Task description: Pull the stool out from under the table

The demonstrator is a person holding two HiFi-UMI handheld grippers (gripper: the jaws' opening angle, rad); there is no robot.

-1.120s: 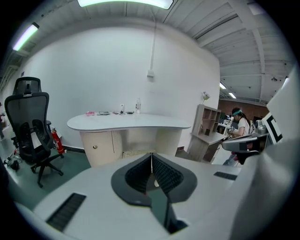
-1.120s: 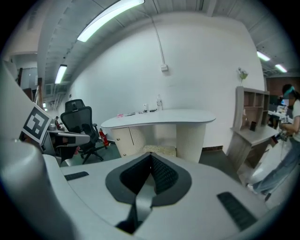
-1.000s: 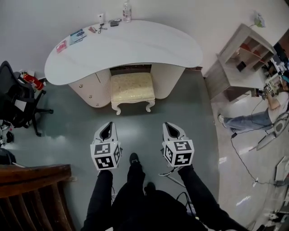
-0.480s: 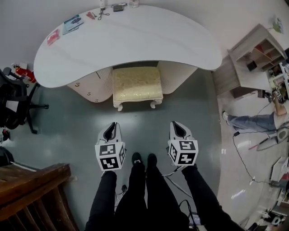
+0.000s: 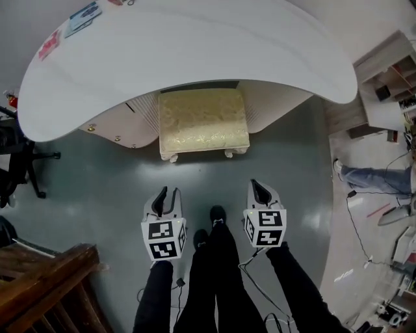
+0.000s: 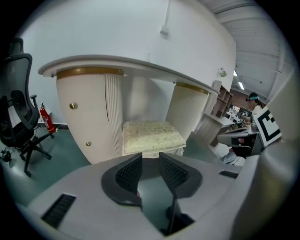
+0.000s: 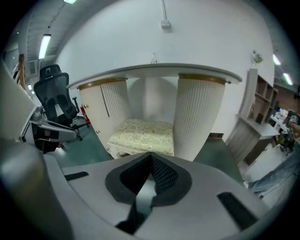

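Observation:
A cream cushioned stool stands tucked between the two ribbed pedestals of the white curved table; it also shows in the left gripper view as the stool and in the right gripper view as the stool. My left gripper hangs over the floor short of the stool, its jaws opening with nothing between them. My right gripper is level with it, jaws shut and empty. Both grippers point at the stool from some distance.
A black office chair stands left of the table. A wooden piece of furniture is at my lower left. White shelves and a seated person are on the right. Small items lie on the tabletop.
I have walked closer to the table; the stool and table loom larger. The left gripper's jaws have parted from shut. The right gripper stays shut.

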